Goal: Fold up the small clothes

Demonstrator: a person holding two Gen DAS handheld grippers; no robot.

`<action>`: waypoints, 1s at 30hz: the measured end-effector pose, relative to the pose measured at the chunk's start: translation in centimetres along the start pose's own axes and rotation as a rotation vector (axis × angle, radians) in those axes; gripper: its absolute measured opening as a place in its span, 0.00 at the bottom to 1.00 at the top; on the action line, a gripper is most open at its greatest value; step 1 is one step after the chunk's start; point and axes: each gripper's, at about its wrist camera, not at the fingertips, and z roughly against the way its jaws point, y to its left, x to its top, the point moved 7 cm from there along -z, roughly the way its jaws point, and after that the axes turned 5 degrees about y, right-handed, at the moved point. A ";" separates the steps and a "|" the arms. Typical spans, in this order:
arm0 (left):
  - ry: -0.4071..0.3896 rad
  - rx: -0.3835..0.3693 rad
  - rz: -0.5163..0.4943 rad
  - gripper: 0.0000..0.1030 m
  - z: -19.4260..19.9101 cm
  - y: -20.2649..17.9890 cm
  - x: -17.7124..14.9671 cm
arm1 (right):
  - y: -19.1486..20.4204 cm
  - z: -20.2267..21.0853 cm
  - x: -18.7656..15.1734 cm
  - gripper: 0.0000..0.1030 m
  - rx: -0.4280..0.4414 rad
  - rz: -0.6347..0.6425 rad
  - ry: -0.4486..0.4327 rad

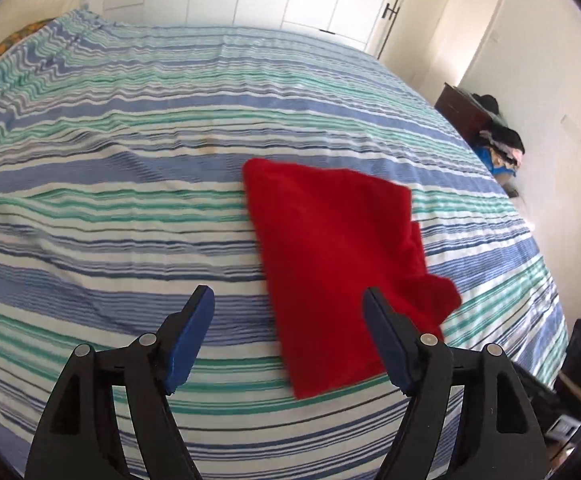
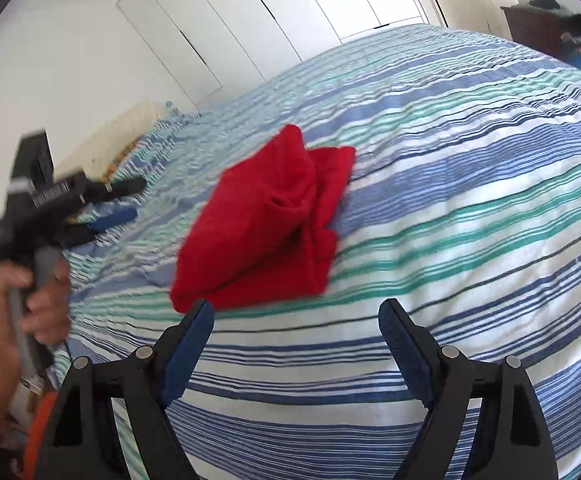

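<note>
The only lettering here is a line of white print along the black body of the left tongs (image 2: 118, 206). It is too blurred to read.

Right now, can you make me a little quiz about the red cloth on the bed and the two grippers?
1. True or false: the red cloth is held by the left gripper.
2. What does the cloth lie on? A) a wooden floor B) a striped bedspread C) a chair
3. Fill in: the right gripper is ____ (open or shut).

Key: 1 false, it lies free; 2 B; 3 open.
</note>
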 end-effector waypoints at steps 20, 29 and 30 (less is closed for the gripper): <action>-0.025 -0.013 -0.058 0.74 -0.3 -2.3 -3.6 | -4.8 -9.4 1.0 0.06 0.006 -0.520 0.162; 0.013 0.125 -0.334 0.25 -10.9 -8.6 -3.7 | -3.6 -9.0 2.1 0.08 -0.024 -0.376 0.250; -0.016 0.156 -0.379 0.25 -10.7 -9.0 -4.1 | -3.6 -8.7 2.5 0.09 -0.037 -0.331 0.284</action>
